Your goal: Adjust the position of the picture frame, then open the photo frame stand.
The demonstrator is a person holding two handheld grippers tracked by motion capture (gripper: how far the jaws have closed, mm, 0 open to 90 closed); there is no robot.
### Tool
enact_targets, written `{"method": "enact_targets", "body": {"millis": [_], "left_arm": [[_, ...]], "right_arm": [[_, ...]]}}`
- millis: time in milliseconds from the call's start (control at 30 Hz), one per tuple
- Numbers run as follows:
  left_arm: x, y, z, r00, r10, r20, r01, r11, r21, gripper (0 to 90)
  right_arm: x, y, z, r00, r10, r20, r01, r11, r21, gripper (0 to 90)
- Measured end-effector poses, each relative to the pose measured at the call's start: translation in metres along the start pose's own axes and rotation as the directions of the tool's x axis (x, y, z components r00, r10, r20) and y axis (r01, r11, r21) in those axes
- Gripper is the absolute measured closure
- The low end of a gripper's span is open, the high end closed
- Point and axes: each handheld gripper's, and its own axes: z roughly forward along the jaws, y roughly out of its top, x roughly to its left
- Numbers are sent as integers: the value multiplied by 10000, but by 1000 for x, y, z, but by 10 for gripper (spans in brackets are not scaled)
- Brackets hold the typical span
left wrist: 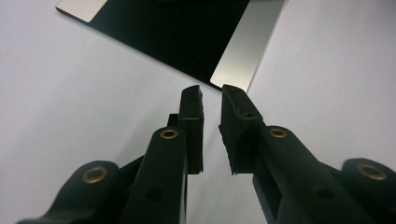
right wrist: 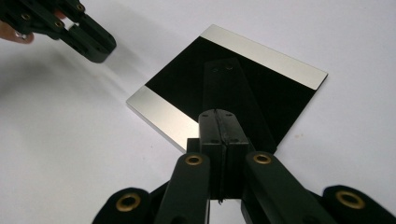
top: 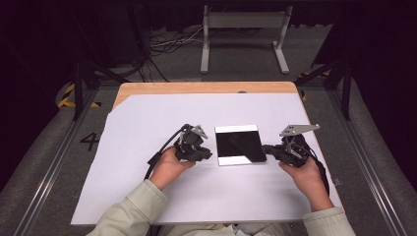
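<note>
White sheeting covered the bench (top: 147, 196) in front of me, with a strip of bare wood showing along its far edge and dark floor, cables and a pale metal frame beyond that. One square plate (top: 239, 144), black and glossy with a silver band along its near and far edges, lay flat on the sheet a little right of centre, between my two hands.

My left tongs (top: 205, 155) sat at the plate's nine o'clock side, just beside its near left corner. In the left gripper view those tongs (left wrist: 211, 100) stood slightly parted, with only white sheet in the gap and the silver corner just ahead of the tips, so they held nothing. My right tongs (top: 265, 149) came in from three o'clock; in the right gripper view they (right wrist: 223, 122) were fully closed, pad against pad, resting at or just over the plate's edge with nothing pinched between them.

I judged the step to be getting a grip on the plate's edge. To do that well, I would have kept the closed right tongs steady against the three o'clock side as a stop, slid the lower left pad under the corner without scraping the glossy face, and closed only once the edge sat squarely between the pads.

Count: one plate, two silver bands, two tongs, one bench.
</note>
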Motion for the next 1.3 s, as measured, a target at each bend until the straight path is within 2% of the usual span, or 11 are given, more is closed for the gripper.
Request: {"method": "enact_targets", "body": {"millis": [133, 200, 433, 500, 633, 967, 1300], "left_arm": [[1, -3, -8, 10000, 6, -53, -6, 9999, -122, 757], [4, -6, -16, 9999, -138, -57, 136, 9993, -360, 736], [12, -12, -27, 9984, -506, 256, 526, 9953, -819, 673], [14, -13, -28, 9983, -562, 165, 574, 9945, -873, 653], [17, -17, -31, 9957, -922, 66, 925, 9918, -884, 614], [20, -20, -35, 9945, -1035, -142, 1014, 9893, -1046, 571], [23, -21, -39, 9929, -1159, -253, 1117, 9852, -1297, 554]], "right_arm": [[-4, -1, -4, 10000, -44, 11, 44, 9999, 90, 897], [-6, -1, -7, 10000, -32, 16, 31, 10000, 85, 888], [-10, -3, -10, 10000, -60, 18, 60, 9999, 162, 851], [-12, -2, -10, 10000, -56, 50, 55, 9998, 215, 844], [-14, -3, -6, 9999, -118, 57, 114, 9983, 565, 809], [-18, -4, 1, 9999, -65, 100, 54, 9945, 1043, 761], [-22, -7, 3, 9999, -12, 149, -9, 9897, 1433, 758]]}}
